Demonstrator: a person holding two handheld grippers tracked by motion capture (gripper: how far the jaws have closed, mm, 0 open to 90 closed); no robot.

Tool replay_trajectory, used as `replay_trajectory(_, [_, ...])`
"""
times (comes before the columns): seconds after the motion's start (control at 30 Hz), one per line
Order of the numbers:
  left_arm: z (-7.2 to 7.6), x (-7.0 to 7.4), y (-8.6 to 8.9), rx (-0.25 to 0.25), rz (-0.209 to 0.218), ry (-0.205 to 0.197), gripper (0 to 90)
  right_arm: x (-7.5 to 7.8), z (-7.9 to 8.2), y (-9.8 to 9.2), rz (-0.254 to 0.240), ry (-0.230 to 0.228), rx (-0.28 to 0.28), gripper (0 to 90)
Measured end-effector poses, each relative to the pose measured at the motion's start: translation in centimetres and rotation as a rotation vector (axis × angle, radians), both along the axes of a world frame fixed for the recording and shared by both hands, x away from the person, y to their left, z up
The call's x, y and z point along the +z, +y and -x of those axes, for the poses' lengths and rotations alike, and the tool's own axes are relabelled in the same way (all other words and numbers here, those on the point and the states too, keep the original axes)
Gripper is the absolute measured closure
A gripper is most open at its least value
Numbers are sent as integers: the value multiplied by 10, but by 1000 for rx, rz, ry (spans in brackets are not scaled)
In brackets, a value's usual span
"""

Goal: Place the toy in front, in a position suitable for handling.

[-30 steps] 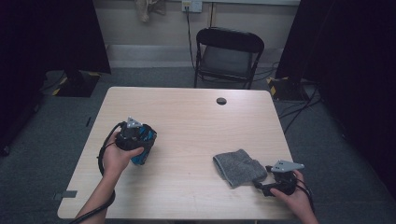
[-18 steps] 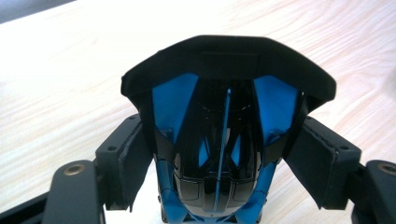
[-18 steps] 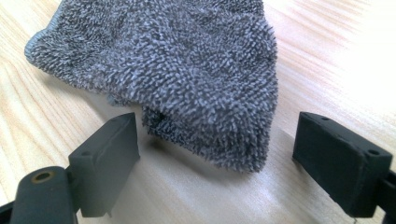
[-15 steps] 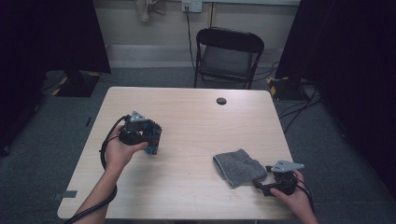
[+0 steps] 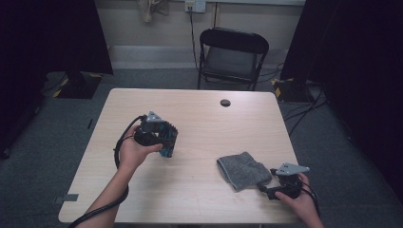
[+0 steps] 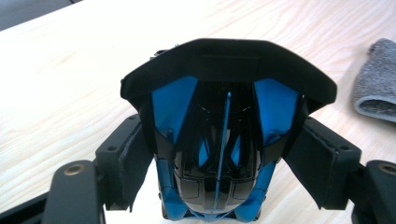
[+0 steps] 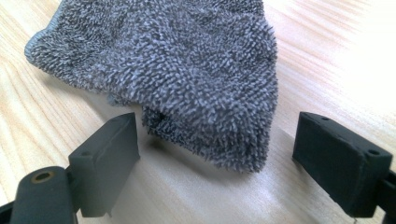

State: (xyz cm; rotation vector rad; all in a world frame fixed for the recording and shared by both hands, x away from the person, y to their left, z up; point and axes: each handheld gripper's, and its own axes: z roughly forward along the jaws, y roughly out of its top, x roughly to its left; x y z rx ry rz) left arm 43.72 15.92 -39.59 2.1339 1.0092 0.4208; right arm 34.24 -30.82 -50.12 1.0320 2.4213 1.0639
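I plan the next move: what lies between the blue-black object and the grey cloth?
In the high view, bare table lies between the blue-black object and the grey cloth.

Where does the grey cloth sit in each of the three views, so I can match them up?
High view: grey cloth lies on the table's near right, just ahead of the right gripper.
Left gripper view: at the far right edge.
Right gripper view: upper centre, its corner between the open jaws.
Shared landmark: the pale wooden table.

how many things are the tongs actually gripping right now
1. The left tongs are clamped on a blue and black toy, held above the table. The right tongs stand open around a corner of the grey cloth, not pinching it.
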Motion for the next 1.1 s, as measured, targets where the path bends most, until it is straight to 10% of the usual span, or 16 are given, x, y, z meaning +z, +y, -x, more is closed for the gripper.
replay_trajectory(0.33, [-7, -8, -27, -68, -46, 34, 255, 0, 0, 0, -1, 0, 1, 135])
replay_trajectory(1.1, [-35, -30, -59, -72, 7, 32, 255, 0, 0, 0, -1, 0, 2, 135])
